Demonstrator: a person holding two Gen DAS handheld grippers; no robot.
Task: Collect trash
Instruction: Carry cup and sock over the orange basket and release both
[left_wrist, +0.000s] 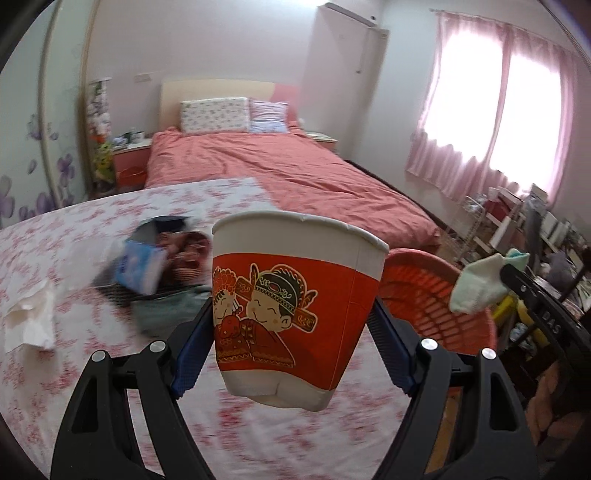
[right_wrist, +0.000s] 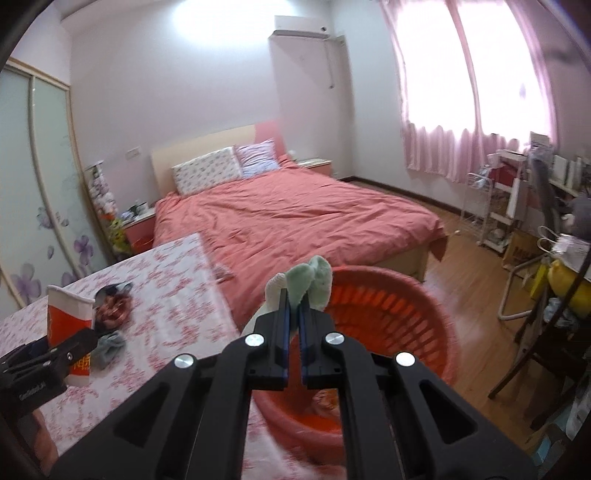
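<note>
Carrying two finds now: our left gripper (left_wrist: 293, 328) clamps the paper cup (left_wrist: 291, 302) upright above the floral tablecloth (left_wrist: 55, 229), while our right gripper (right_wrist: 294, 314) pinches a pale sock (right_wrist: 310, 282) right above the red basket (right_wrist: 417, 317), the nearer hand.

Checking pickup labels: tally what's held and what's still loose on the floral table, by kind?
Paper cups: 1, the red-and-white cup in the left gripper
Socks: 2, a pale sock in the right gripper, a grey sock on the table
Crumpled tissue: 1
Blue packet: 1
Dark wrapper pile: 1, too blurred to split
Total: 6
</note>
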